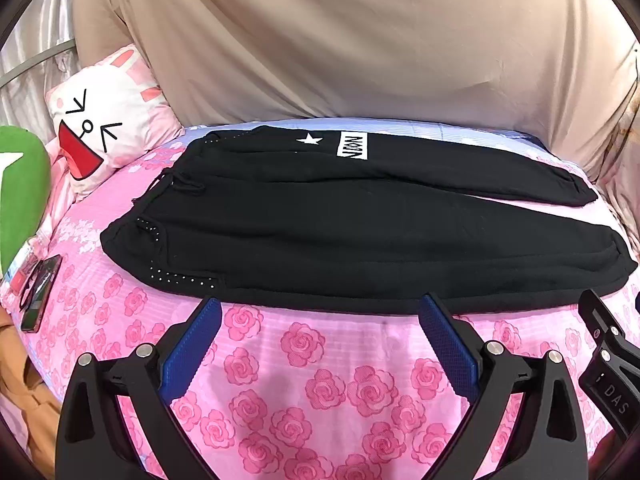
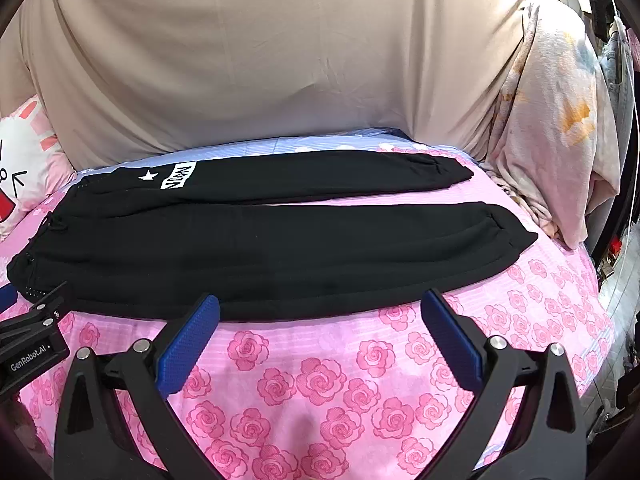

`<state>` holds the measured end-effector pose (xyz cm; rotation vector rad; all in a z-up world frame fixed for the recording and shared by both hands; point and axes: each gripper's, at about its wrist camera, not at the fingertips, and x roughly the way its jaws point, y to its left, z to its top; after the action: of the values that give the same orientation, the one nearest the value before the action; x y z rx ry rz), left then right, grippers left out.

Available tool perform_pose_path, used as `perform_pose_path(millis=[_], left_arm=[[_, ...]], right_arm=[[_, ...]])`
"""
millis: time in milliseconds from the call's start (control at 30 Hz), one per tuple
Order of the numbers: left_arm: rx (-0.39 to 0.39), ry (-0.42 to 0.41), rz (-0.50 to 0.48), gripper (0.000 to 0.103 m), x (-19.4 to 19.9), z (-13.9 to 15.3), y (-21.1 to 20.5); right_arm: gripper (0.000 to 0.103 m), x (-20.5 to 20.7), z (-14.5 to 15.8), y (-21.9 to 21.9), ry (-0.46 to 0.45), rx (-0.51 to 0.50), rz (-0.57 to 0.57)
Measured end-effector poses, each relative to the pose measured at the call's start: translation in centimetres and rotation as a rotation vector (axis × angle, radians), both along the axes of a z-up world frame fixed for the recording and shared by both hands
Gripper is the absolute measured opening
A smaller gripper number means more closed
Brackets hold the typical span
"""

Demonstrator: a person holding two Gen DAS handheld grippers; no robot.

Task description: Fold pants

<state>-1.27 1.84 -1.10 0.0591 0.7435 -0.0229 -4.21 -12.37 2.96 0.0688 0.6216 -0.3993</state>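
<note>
Black pants (image 1: 320,232) lie flat on the pink rose bedsheet (image 1: 304,360), waistband to the left, both legs stretched right and slightly apart. A white star and a white logo patch mark the far leg. They also show in the right wrist view (image 2: 260,248). My left gripper (image 1: 320,304) is open and empty, its blue pads at the near edge of the pants near the waist. My right gripper (image 2: 320,302) is open and empty at the near edge of the near leg. Each gripper shows at the other view's edge.
A beige sheet (image 1: 360,40) hangs behind the bed. A cartoon pillow (image 1: 108,128) and a green cushion (image 1: 20,192) sit at the left, with a phone (image 1: 40,296) on the sheet. A pale bundled blanket (image 2: 552,120) lies at the right; the bed edge drops off beyond it.
</note>
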Motion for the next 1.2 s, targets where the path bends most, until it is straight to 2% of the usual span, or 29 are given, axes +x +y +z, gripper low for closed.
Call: perform_pose_path(millis=[1200], left_arm=[[0.012,0.018,-0.009,0.096,0.31,-0.41,-0.44]], right_arm=[[0.098,0.15,-0.66,-0.32,0.012,0.006,0.002]])
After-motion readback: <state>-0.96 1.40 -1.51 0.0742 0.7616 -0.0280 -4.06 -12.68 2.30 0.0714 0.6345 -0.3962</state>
